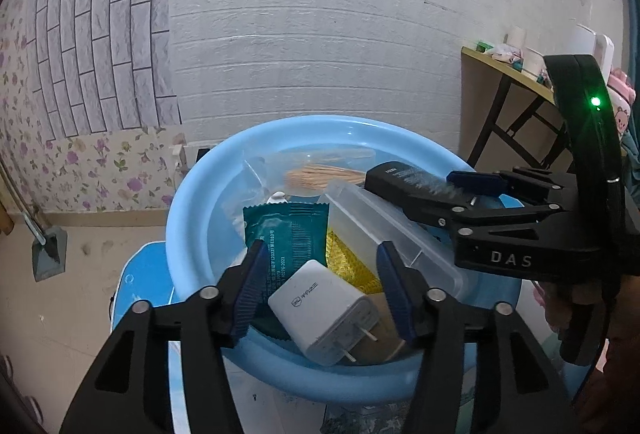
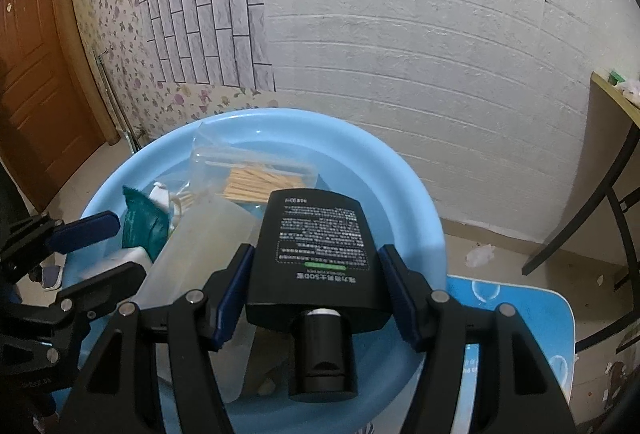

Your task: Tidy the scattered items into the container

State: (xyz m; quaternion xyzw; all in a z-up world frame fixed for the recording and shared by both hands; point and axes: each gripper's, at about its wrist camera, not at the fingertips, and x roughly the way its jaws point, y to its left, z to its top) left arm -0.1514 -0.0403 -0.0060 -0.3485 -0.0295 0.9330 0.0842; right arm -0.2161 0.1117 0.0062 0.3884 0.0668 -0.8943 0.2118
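1. Over the blue basin (image 1: pixel 188 218), both grippers hang, angled down into it, and the basin itself sits on a blue stool (image 2: pixel 520 318), not a table.
2. Right gripper (image 2: pixel 316 294): its fingers (image 2: pixel 234 294) are clamped on the flanks of a black bottle (image 2: pixel 316 250). The bottle's long axis runs straight out along the fingers, its cap toward the camera and its base out over the middle of the basin, clear of the heap below. By my reading the next move is simply to let go, and the drop falls onto the clear box (image 1: pixel 384 234).
3. Left gripper (image 1: pixel 320 294): the fingers (image 1: pixel 250 290) are released, with a gap on both sides of the white charger (image 1: pixel 324 318) lying between them. The charger rests inside the basin at its near wall, prongs pointing toward the near rim.
4. Count, as far as I can see:
   - one basin
   - one black bottle
   - one charger
   - one clear box
   - one teal packet (image 1: pixel 288 238)
   - one gold packet (image 1: pixel 348 266)
   - one clear bag of wooden sticks (image 2: pixel 256 185)
5. Nothing else loose shows outside the basin, though much is hidden.
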